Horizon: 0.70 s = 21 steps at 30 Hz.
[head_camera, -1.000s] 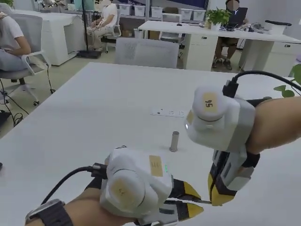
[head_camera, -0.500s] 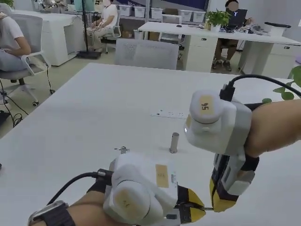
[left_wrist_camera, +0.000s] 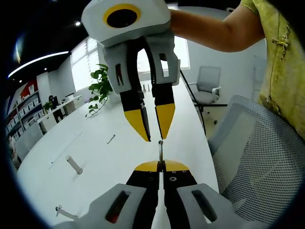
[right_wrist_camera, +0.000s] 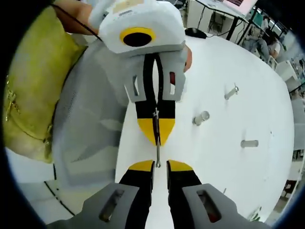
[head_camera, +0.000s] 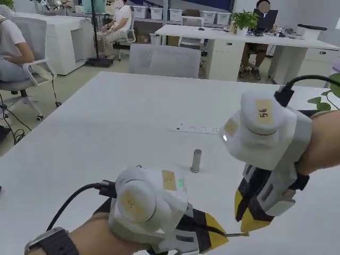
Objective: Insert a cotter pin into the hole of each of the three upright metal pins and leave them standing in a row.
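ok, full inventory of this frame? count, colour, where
table: one, white, under everything
metal pins: three, silver, upright, spread over the table
cotter pin: one, thin metal, held by the left claw, tip reaching the right claw
loose thin piece: one, metal, flat on the table, perhaps another cotter pin
power strip: one, white, beyond the pins
plant: one, green, by the table's edge
mesh chair: one, grey, beside the person
people: three, seated at far desks
left claw: white, yellow tips, shut on the cotter pin
right claw: white, yellow tips, open, facing the left claw
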Available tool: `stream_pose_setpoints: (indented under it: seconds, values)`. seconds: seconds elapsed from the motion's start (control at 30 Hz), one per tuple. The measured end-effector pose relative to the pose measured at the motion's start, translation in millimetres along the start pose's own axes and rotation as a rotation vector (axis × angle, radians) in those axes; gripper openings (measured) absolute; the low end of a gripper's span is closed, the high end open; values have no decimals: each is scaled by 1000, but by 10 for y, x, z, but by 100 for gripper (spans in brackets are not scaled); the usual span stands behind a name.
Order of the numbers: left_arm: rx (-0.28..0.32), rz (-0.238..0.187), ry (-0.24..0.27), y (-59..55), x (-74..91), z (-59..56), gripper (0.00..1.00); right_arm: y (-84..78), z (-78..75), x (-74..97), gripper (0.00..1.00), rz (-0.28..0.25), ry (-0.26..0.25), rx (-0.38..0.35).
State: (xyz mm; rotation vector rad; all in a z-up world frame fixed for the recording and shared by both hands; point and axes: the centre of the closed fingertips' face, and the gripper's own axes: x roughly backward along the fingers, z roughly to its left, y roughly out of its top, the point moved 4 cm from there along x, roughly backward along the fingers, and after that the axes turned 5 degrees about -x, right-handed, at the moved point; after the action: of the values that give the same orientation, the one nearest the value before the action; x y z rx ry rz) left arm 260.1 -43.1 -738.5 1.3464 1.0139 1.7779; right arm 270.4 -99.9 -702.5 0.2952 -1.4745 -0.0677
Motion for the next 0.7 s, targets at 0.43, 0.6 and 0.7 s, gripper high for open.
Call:
stream_pose_setpoints:
  seconds: [0.43,0.6,0.7]
  values:
    - [144,-6,-21,29,27,52,0,-41,-40,-102,12,-12,-32,54]
    - [213,-16,-34,24,25,52,0,-29,-20,-134,10,-12,-36,79]
    - [256,-35,-43,42,26,49,0,-36,-26,-145,8,-5,-51,105]
